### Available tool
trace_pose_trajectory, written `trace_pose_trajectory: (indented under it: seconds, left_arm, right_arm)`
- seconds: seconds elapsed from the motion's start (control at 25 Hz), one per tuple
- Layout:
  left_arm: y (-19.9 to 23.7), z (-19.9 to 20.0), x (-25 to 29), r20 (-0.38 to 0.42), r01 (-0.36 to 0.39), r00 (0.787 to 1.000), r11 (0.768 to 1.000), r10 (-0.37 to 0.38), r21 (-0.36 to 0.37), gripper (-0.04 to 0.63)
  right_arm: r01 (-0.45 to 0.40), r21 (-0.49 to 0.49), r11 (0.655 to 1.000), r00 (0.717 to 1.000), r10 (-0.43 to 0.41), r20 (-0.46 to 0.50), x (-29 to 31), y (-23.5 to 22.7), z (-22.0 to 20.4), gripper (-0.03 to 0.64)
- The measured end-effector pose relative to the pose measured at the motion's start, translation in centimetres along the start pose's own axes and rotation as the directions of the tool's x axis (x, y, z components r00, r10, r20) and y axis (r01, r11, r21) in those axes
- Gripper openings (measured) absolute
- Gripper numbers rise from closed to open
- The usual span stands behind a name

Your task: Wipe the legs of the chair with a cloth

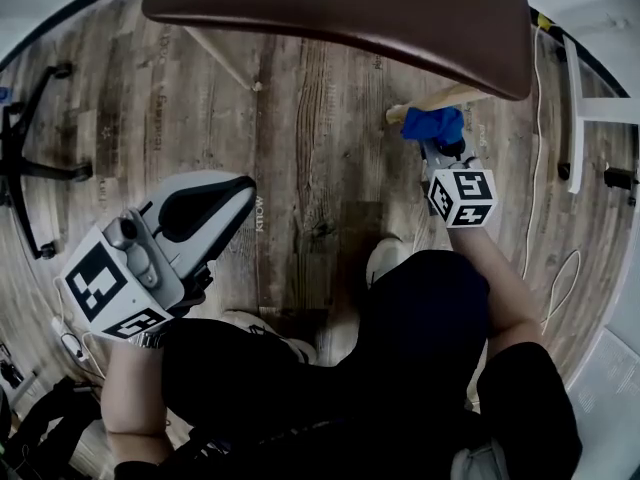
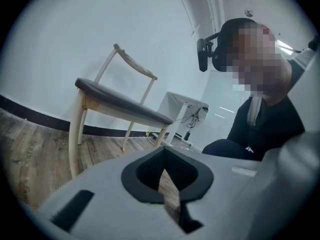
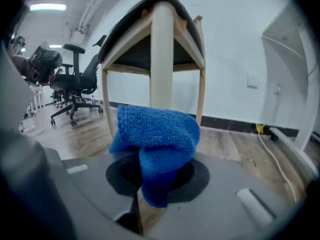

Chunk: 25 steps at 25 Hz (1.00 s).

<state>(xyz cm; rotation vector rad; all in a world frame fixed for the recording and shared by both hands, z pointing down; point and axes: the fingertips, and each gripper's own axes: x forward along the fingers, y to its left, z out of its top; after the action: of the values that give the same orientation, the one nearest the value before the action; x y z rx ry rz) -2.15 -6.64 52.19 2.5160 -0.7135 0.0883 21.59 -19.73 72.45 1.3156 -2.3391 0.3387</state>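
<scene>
right gripper point(image 3: 152, 181): fingers pinch blue cloth point(image 3: 155, 134), just beside near chair leg point(image 3: 161, 59) | left gripper point(image 2: 167, 181): fingers together, empty, far from chair | progress: wiping looks barely begun, legs left

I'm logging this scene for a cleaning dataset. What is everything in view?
chair: one, brown seat on pale wooden legs, ahead of the person
cloth: one, blue, at a chair leg, in the right gripper
office chair: one, black, on the floor off to the left
table: one, white, beyond the chair by the wall
cable: at least one, white, on the floor at the right
floor: wood-grain boards
shoes: two, whitish, under the person
left gripper: grey, jaws together, empty, held low
right gripper: grey, jaws closed on the cloth
</scene>
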Motion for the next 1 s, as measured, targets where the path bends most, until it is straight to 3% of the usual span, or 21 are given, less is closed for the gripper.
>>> trace_pose_trajectory:
  seconds: [0.16, 0.24, 0.52, 0.64, 0.84, 1.0]
  left_arm:
    - [0.1, -0.8, 0.5, -0.024, -0.012, 1.0, 1.0, 0.013, 0.013, 0.0]
    - [0.3, -1.2, 0.5, -0.04, -0.02, 0.999, 1.0, 0.021, 0.02, 0.0]
    - [0.9, -1.8, 0.1, -0.066, -0.041, 0.997, 0.999, 0.041, 0.008, 0.0]
    - [0.8, -2.1, -0.1, -0.078, -0.04, 0.996, 0.999, 0.041, 0.01, 0.0]
    - [1.0, -2.4, -0.7, -0.08, -0.048, 0.996, 0.999, 0.048, 0.008, 0.0]
    - [0.9, -2.2, -0.8, -0.071, -0.045, 0.996, 0.999, 0.046, 0.009, 0.0]
  right_arm:
    - [0.01, 0.094, 0.996, 0.998, -0.004, -0.061, 2.9, -0.4, -5.0, 0.088]
    - [0.018, 0.088, 0.996, 0.998, -0.012, -0.061, 3.5, -0.7, -6.0, 0.094]
    - [-0.001, 0.093, 0.996, 0.974, 0.022, -0.227, 6.9, -0.7, -11.7, 0.095]
    - [0.002, 0.138, 0.99, 0.958, 0.038, -0.283, 7.6, -0.6, -13.7, 0.089]
    - [-0.009, 0.203, 0.979, 0.945, 0.075, -0.318, 8.7, -0.7, -14.8, 0.095]
    - [-0.034, 0.197, 0.98, 0.929, 0.104, -0.356, 8.6, -0.6, -14.8, 0.094]
